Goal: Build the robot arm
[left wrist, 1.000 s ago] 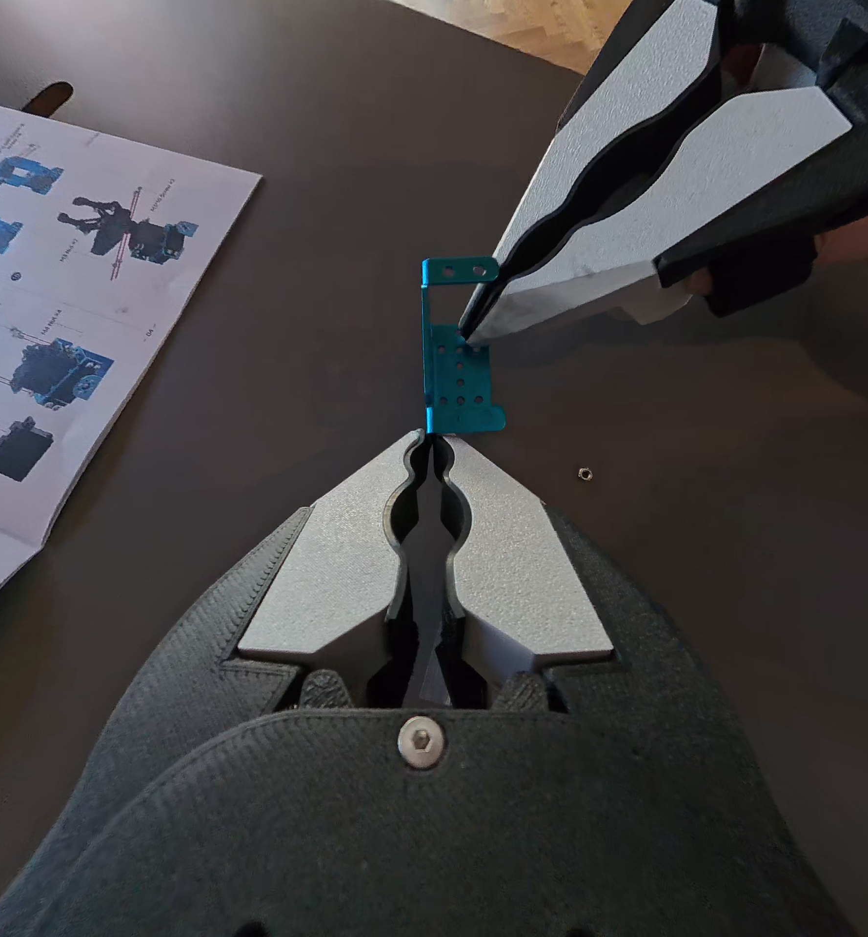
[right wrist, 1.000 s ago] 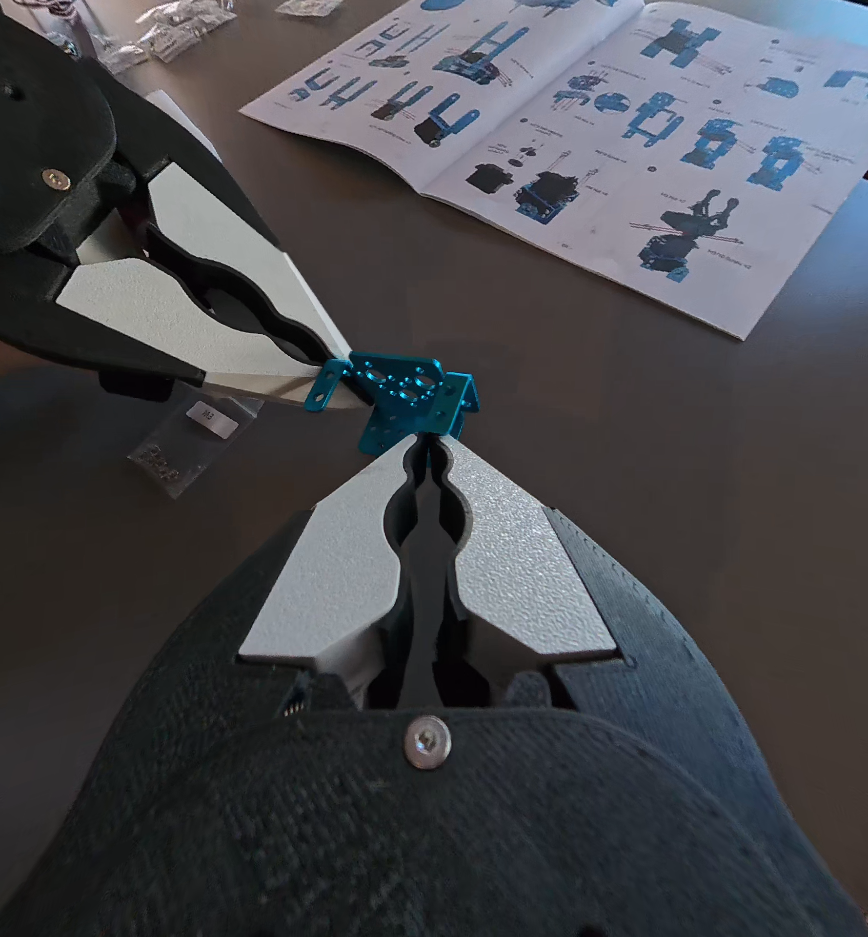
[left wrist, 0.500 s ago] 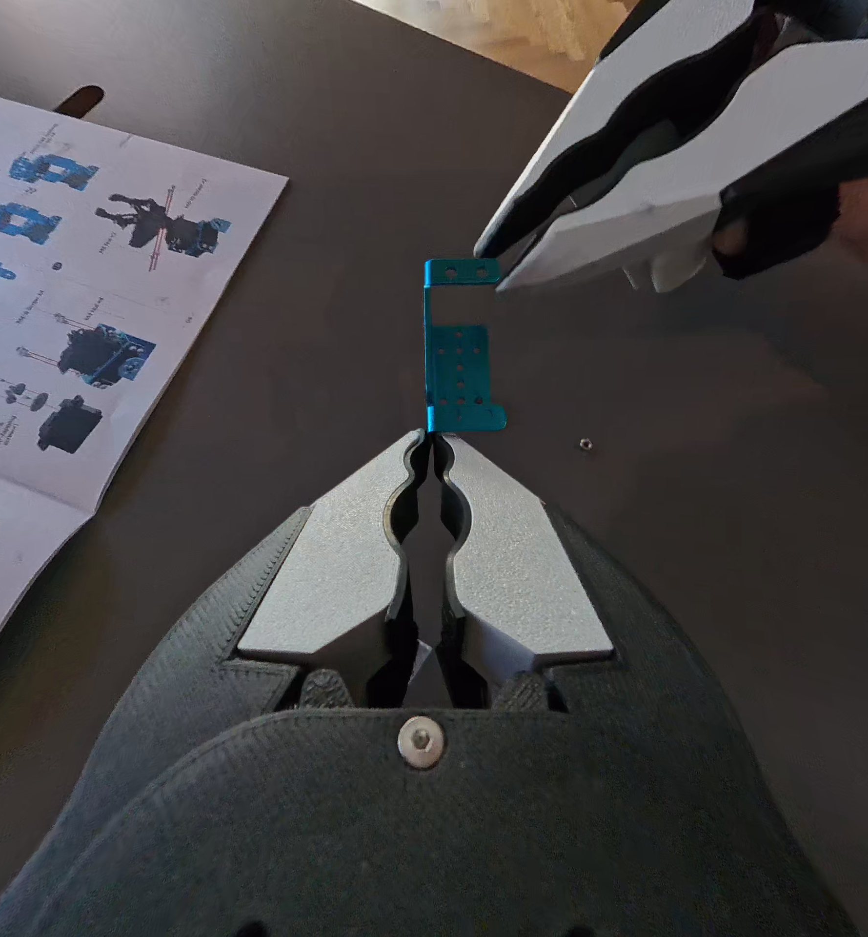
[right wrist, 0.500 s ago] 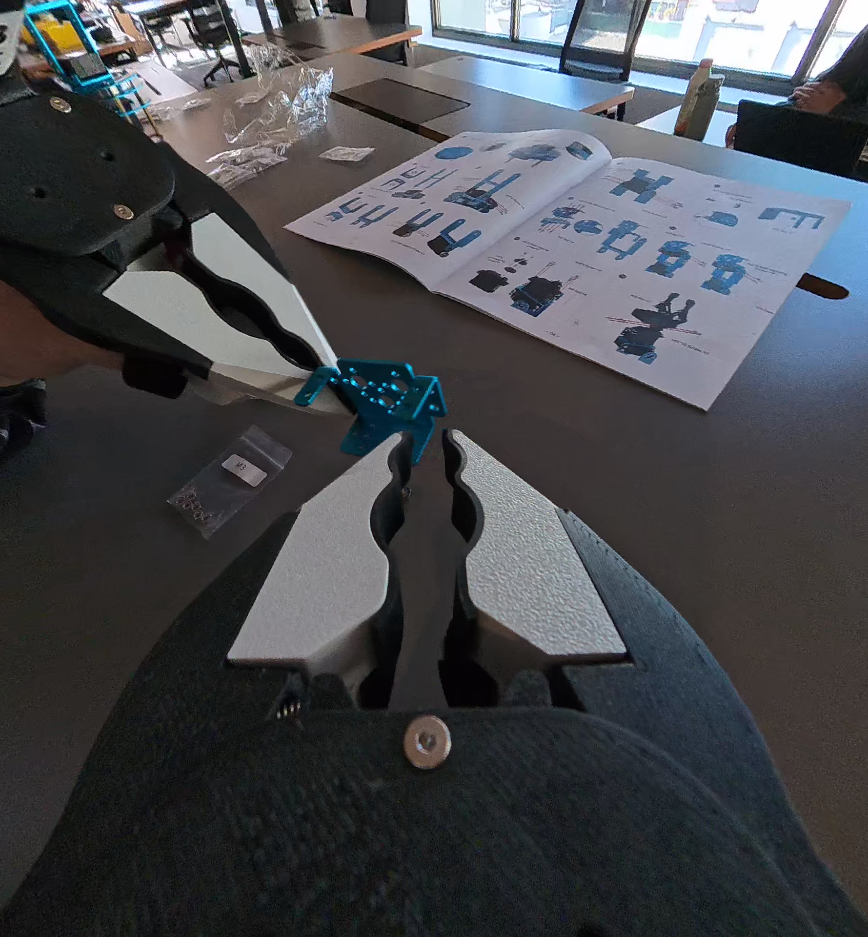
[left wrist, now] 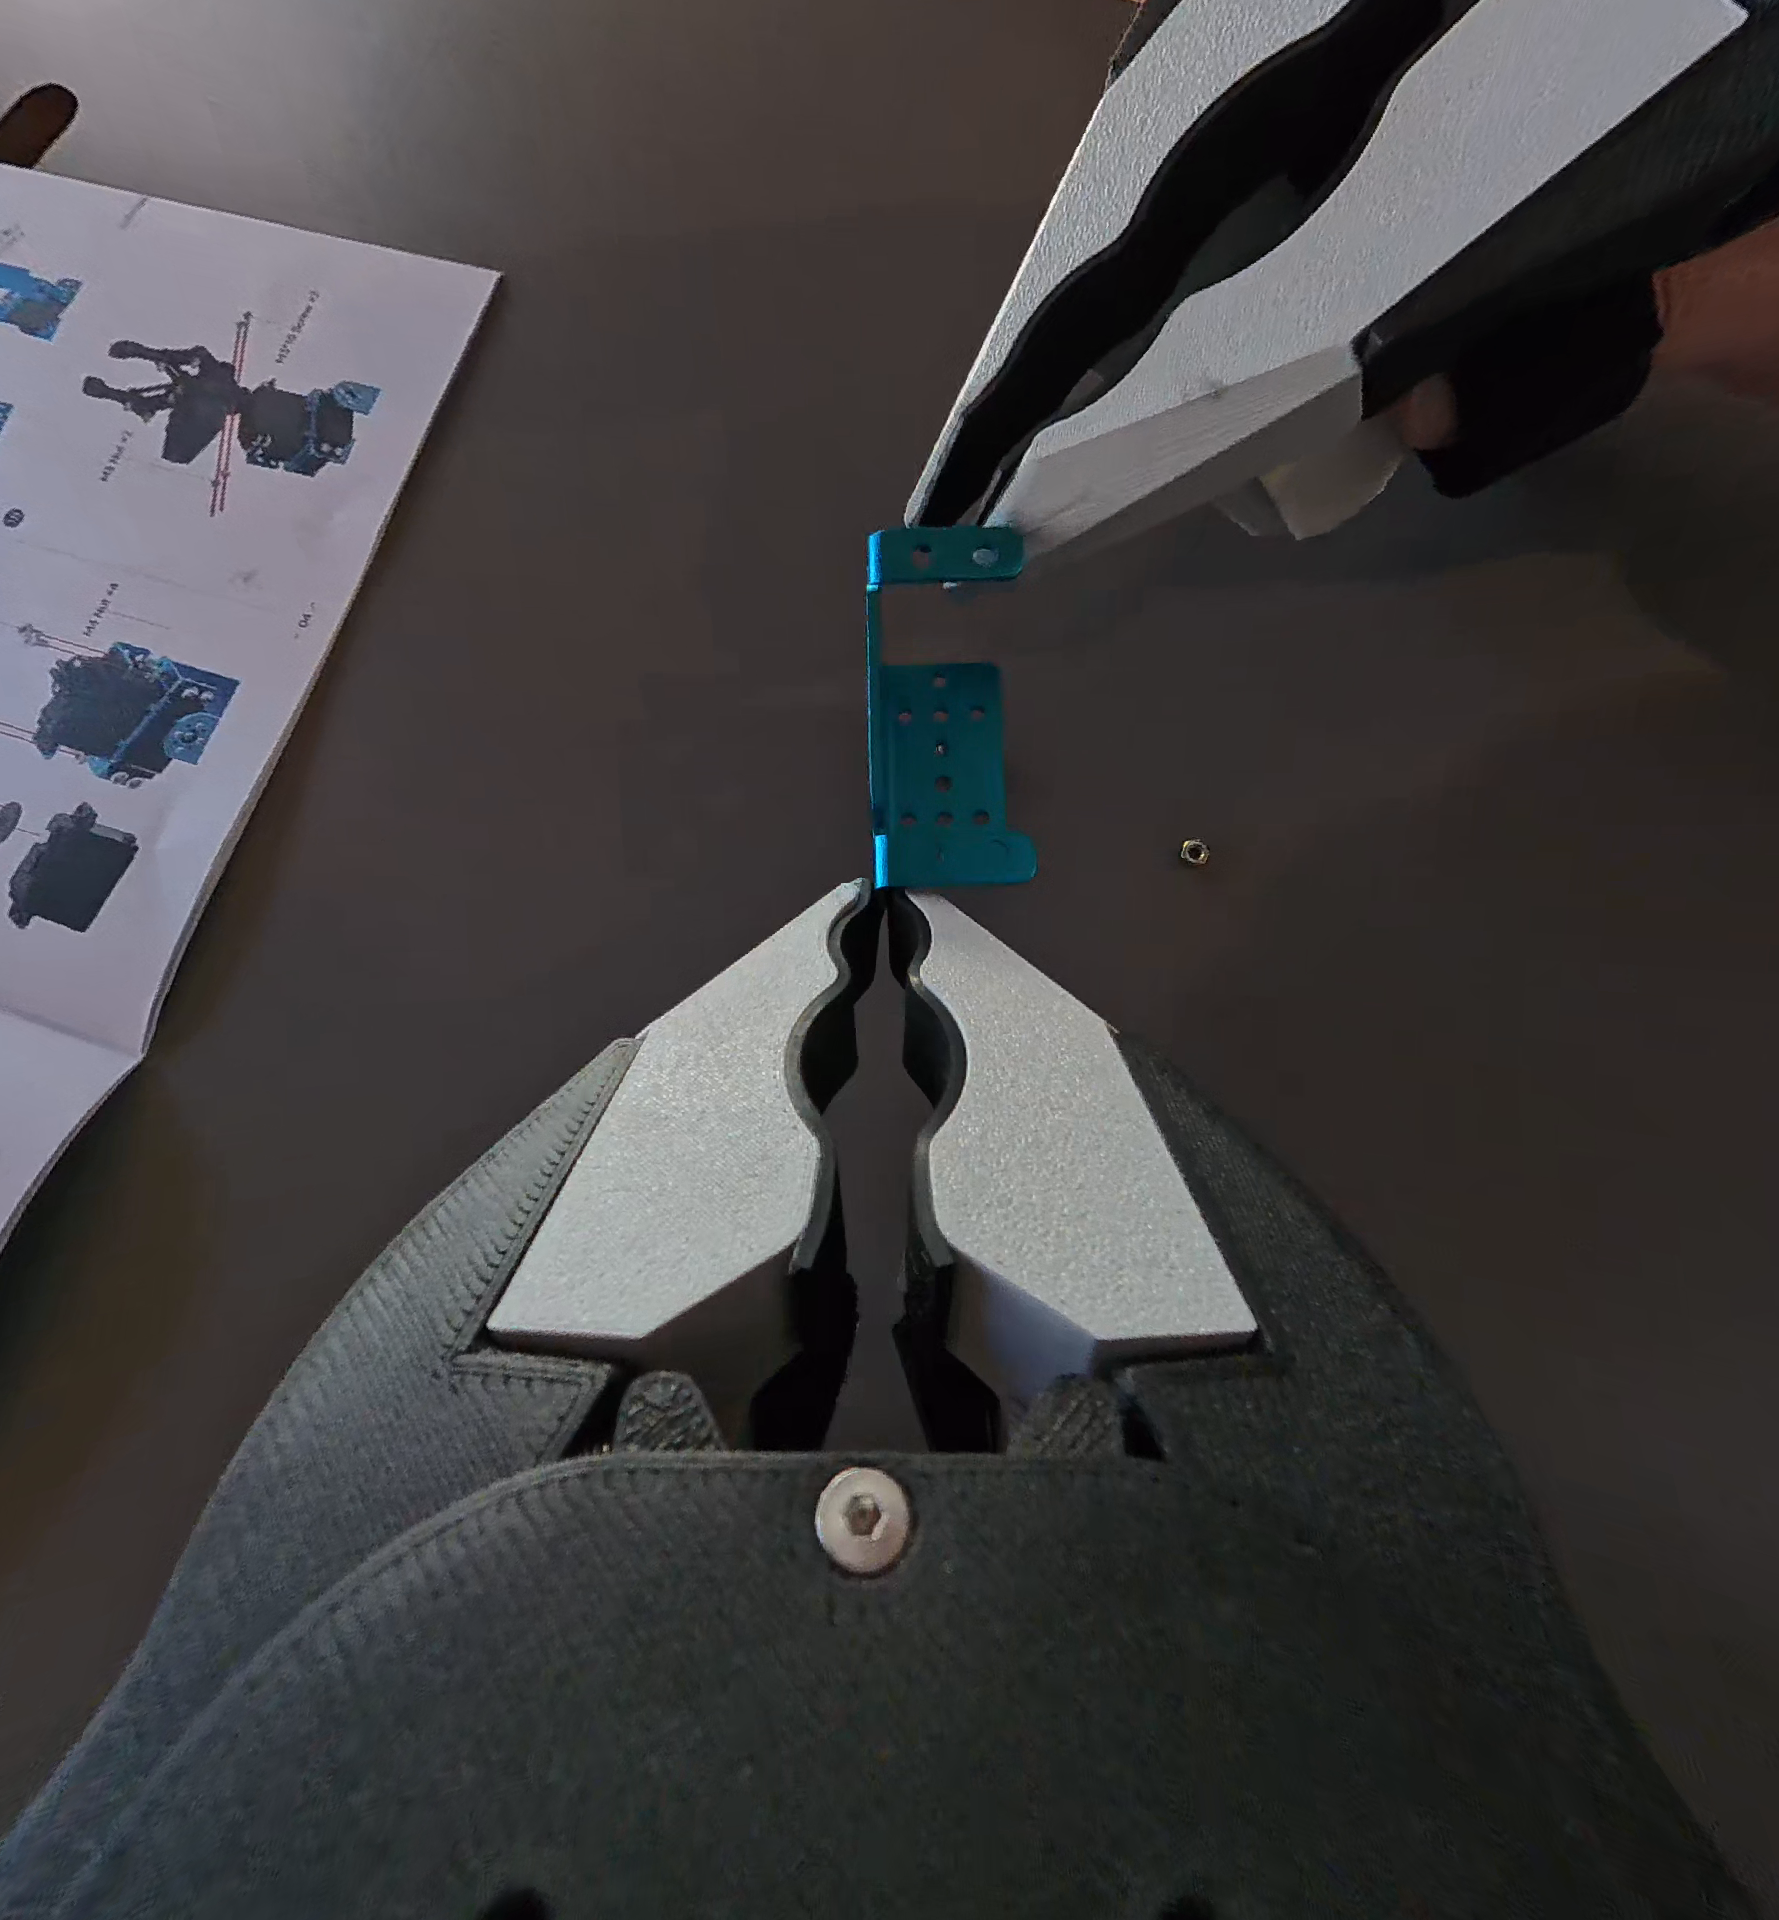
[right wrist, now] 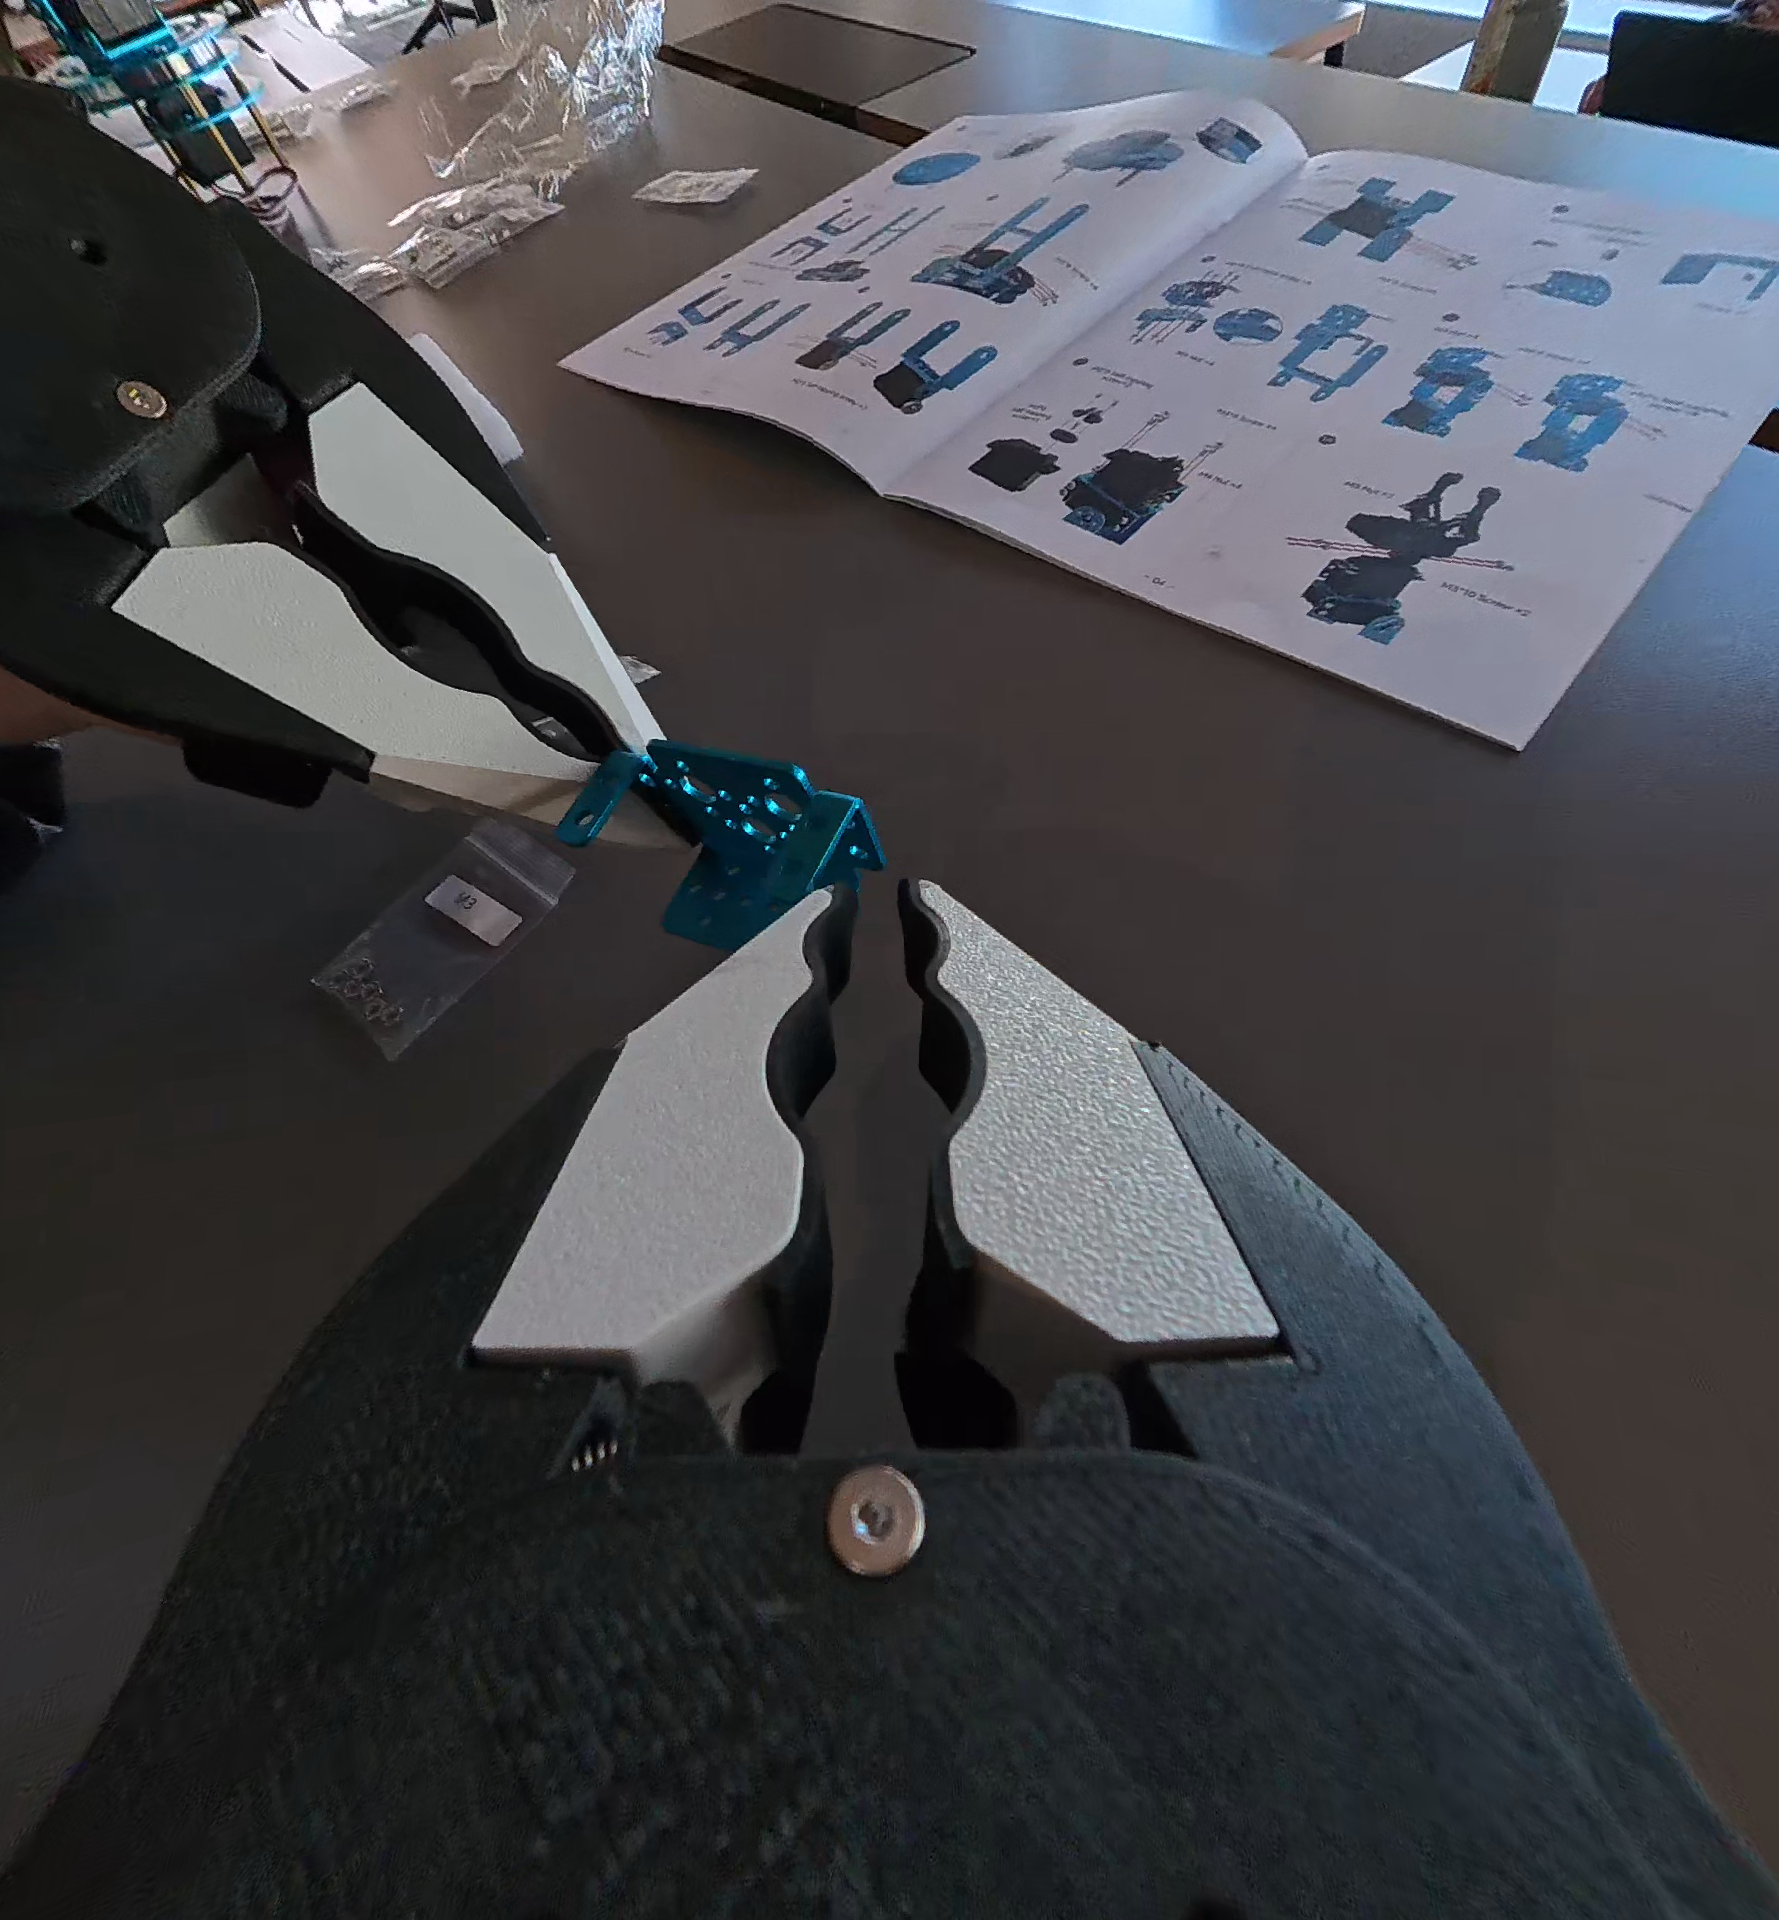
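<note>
A blue metal bracket (left wrist: 942, 769) with several holes is held just above the dark table (left wrist: 1384, 1039). My left gripper (left wrist: 880, 902) is shut on the bracket's near edge. It also shows in the right wrist view (right wrist: 646, 795), coming in from the left with the bracket (right wrist: 750, 831) at its tips. My right gripper (right wrist: 874, 896) is slightly open and empty, its tips just short of the bracket's bent flange. In the left wrist view the right gripper (left wrist: 968, 520) comes from the upper right, its tips at the bracket's far flange.
A small metal nut (left wrist: 1192, 853) lies on the table right of the bracket. An open instruction booklet (right wrist: 1228, 395) lies beyond it. A small clear bag of parts (right wrist: 443, 925) lies under the left gripper. Crumpled plastic wrap (right wrist: 552, 83) and more small bags lie at the back. Some 6 centimetres of space lies between my two pairs of fingers. My left gripper's tips are some 6 centimetres from the small metal nut (left wrist: 1192, 853).
My right gripper was shut on the bracket a second ago; it has opened, let go and drawn back a little. My left gripper still holds the bracket.
</note>
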Tool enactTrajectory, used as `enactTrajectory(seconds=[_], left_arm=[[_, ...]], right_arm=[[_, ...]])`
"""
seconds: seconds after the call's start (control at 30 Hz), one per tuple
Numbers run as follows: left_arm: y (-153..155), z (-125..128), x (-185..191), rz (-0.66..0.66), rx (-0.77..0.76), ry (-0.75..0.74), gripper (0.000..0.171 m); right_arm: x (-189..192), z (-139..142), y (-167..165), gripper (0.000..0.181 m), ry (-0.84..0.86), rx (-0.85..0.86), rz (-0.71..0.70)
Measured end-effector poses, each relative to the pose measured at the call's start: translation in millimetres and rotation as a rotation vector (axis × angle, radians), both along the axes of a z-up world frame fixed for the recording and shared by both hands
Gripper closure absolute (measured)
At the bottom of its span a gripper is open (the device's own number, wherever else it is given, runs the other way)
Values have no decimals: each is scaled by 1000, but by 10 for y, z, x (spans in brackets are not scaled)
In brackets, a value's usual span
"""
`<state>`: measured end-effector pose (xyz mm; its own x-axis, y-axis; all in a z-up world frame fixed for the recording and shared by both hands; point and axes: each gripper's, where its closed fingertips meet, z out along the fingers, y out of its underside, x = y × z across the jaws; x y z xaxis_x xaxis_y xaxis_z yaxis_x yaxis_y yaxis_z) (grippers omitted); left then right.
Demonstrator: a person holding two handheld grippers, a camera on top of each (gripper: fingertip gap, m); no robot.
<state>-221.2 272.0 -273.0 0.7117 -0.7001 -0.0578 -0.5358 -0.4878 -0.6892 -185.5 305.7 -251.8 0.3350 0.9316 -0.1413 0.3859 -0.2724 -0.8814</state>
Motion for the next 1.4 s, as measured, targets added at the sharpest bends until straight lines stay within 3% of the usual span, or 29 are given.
enactTrajectory(seconds=[0.57,1.4], left_arm=[[-17,-62,23,-8,-14,8,171],[-3,-74,10,4,-16,11,171]], right_arm=[[49,-13,14,170,25,-75,-3],[-4,-155,-59,171,-89,-16,29]])
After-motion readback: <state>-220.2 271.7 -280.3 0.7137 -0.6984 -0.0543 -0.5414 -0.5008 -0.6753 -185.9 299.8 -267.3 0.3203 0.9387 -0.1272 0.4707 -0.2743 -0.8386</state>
